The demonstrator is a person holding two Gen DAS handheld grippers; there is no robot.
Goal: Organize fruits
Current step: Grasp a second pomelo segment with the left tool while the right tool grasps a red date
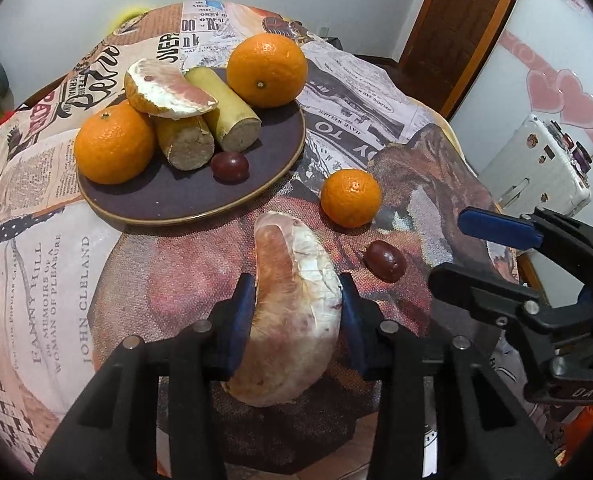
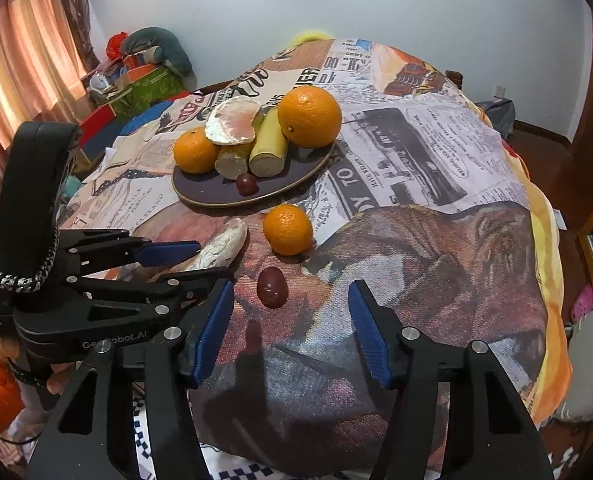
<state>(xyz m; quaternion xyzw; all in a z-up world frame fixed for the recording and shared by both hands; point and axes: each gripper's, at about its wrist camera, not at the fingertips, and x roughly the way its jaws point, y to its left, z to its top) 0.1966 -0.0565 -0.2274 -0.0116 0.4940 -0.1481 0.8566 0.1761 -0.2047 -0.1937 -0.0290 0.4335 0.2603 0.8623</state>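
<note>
While the left gripper (image 1: 296, 316) pinches a peeled pomelo wedge (image 1: 292, 312) between its blue pads, both pads pressed on the wedge's sides, the right gripper (image 2: 292, 332) hovers with jaws spread wide, nothing between them. Wedge looks low over the printed cloth (image 1: 48, 248) on the desk; contact with the cloth can't be told. Dark plate (image 1: 168, 196) sits farther back holding a big orange (image 1: 267, 70), a smaller orange (image 1: 114, 143), a second pomelo piece (image 1: 168, 88) resting on top of two cut yellowish cane-like stalks (image 1: 232, 114), and a dark red fruit (image 1: 229, 167) near the plate's front. Off the plate, on the cloth: a small orange (image 1: 350, 198) just right of the held wedge's tip, and another dark red fruit (image 1: 385, 261) near it, just ahead of the right gripper's open jaws in the right wrist view (image 2: 271, 287).
</note>
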